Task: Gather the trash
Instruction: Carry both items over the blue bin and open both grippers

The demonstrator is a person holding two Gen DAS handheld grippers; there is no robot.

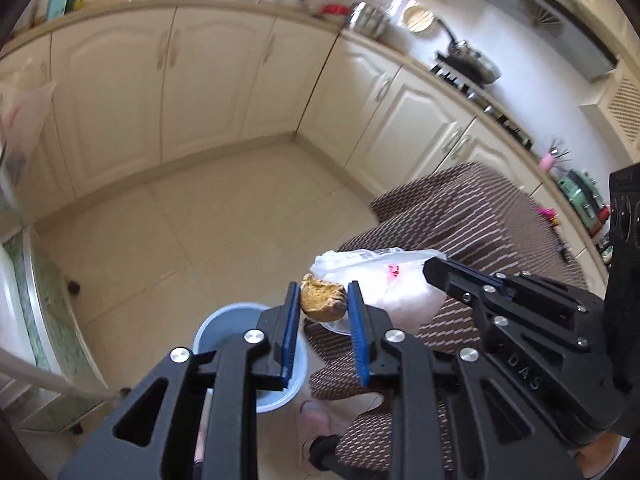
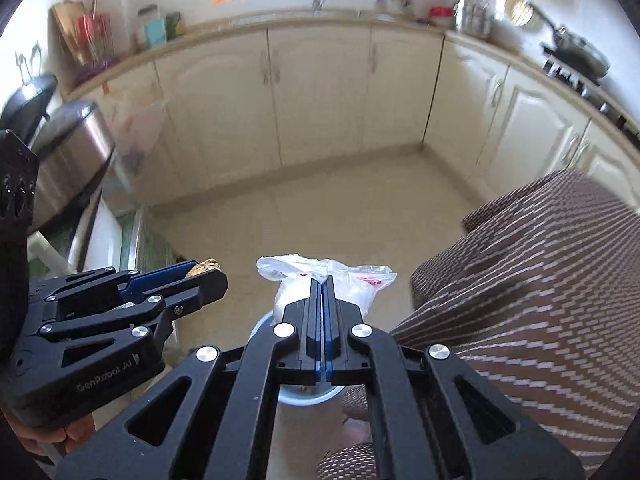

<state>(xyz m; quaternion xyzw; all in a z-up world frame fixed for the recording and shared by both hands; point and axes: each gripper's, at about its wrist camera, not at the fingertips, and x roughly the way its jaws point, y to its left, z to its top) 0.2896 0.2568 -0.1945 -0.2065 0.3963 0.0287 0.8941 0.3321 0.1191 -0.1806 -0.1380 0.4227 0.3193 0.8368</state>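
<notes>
My left gripper (image 1: 323, 294) is shut on a brown, crusty food scrap (image 1: 323, 296), held in the air over the kitchen floor. The scrap also shows in the right wrist view (image 2: 206, 267) at the tip of the left gripper (image 2: 208, 276). My right gripper (image 2: 322, 284) is shut on the top of a white plastic bag (image 2: 320, 276), which hangs from it. The bag also shows in the left wrist view (image 1: 380, 280), just right of the scrap, with the right gripper (image 1: 434, 268) beside it. A light blue bin (image 1: 248, 360) stands on the floor below both grippers.
Cream cabinets (image 2: 320, 92) run along the back and right walls. A stove with a pan (image 1: 468, 60) is at the right. A steel appliance (image 2: 68, 152) stands at the left. The person's brown patterned trousers (image 2: 540, 280) fill the right side.
</notes>
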